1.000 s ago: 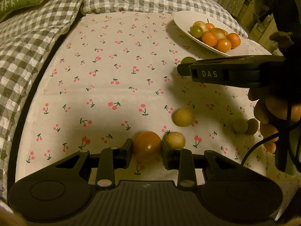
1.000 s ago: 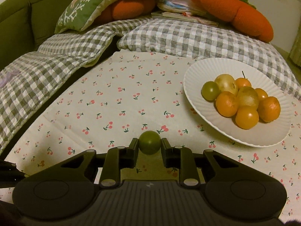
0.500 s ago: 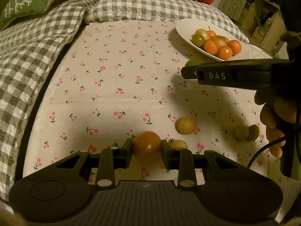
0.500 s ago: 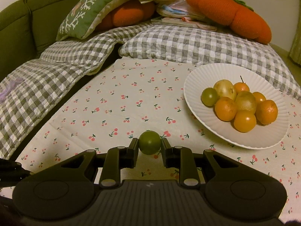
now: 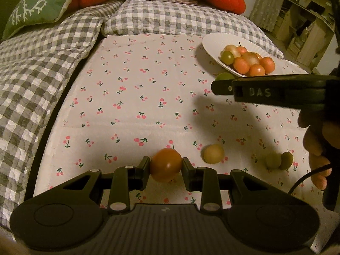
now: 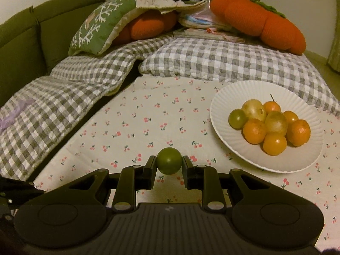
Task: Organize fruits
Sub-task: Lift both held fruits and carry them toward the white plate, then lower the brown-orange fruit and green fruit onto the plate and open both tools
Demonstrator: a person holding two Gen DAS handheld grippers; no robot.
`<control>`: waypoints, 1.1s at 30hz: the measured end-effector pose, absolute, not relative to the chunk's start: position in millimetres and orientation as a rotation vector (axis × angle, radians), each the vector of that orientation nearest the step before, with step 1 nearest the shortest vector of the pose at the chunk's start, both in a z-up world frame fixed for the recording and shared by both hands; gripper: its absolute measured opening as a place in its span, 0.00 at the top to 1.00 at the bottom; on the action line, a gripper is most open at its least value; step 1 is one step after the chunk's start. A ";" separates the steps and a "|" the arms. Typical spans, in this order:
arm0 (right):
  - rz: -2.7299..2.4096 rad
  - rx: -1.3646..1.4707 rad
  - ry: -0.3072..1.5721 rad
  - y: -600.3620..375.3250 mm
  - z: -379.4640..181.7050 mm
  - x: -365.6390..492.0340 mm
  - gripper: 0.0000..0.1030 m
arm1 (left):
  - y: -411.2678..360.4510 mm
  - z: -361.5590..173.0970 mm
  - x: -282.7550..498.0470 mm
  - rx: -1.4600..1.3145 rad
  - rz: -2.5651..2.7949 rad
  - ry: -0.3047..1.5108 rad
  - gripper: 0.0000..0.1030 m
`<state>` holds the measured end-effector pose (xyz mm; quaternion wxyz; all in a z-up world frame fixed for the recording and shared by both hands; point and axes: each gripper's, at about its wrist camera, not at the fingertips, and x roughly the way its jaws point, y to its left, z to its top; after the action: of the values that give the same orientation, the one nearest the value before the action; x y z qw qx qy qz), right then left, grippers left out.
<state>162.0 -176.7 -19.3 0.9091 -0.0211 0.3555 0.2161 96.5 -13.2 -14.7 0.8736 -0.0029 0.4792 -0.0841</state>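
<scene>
Left claw (image 5: 165,167) grips orange fruit (image 5: 165,164); right claw (image 6: 169,165) grips green fruit (image 6: 169,163).

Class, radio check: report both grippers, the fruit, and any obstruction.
Left gripper shut on orange fruit. Right gripper shut on green fruit, short of plate. Three fruits loose on cloth. Path clear.

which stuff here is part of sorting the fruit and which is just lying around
Part of the job:
- orange fruit in the left gripper
- green fruit in the right gripper
- white plate with its fruit pile
- three loose fruits on the cloth: yellow fruit, pale green pair

Lying about:
- carrot cushions
- green pillow
- checked quilt
</scene>
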 end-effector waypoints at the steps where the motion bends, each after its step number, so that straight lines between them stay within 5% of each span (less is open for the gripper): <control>1: 0.448 -0.038 0.731 -177.3 -17.7 162.2 0.78 | -13.2 -13.9 96.3 -0.008 -0.174 0.999 0.82; 33: 0.363 0.299 0.633 -288.0 46.1 184.7 0.78 | -57.9 48.6 131.4 -0.069 -0.179 0.815 0.82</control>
<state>184.7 -288.0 46.1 0.9233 0.1456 0.3083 0.1769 131.4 -57.9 48.6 0.9136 -0.0333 0.3957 -0.0870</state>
